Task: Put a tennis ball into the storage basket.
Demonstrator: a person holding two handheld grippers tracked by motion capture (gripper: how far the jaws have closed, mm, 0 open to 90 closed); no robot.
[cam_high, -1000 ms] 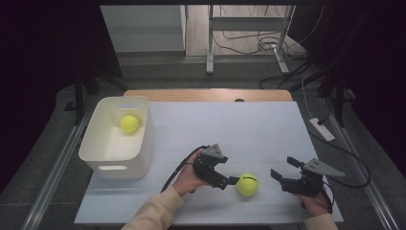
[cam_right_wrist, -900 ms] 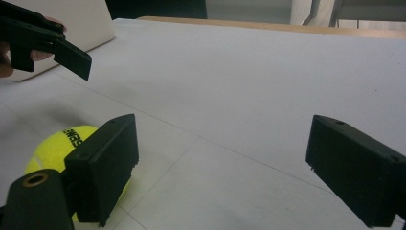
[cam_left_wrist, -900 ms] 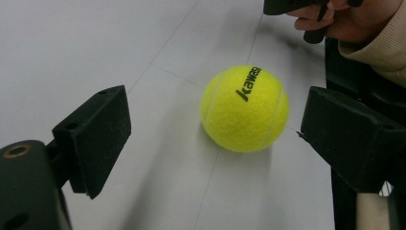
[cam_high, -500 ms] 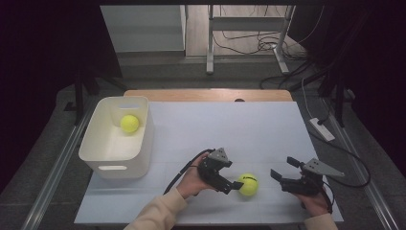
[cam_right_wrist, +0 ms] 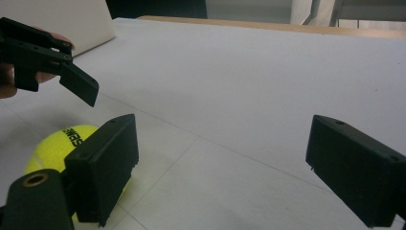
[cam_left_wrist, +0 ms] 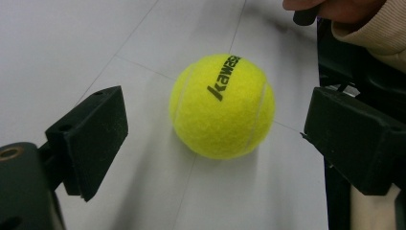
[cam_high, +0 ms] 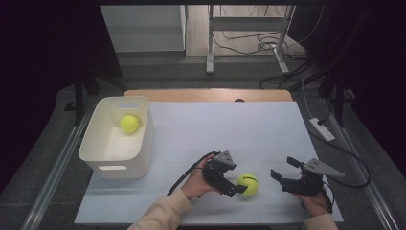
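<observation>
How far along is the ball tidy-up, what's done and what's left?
Done, by the look of it: one tennis ball already lies in the white bin. In hand: the left gripper sits open around the second ball on the white table, jaws either side, not touching. Left: close, lift and probably bin it. The right gripper is open, holding nothing.

text: "kawas…" (cut off at the curve) | on: tennis ball (cam_left_wrist: 222, 106)

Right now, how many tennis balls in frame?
2. One tennis ball lies inside the white bin at the table's left. The other ball sits on the table between the open left tongs. None looks hidden.
</observation>
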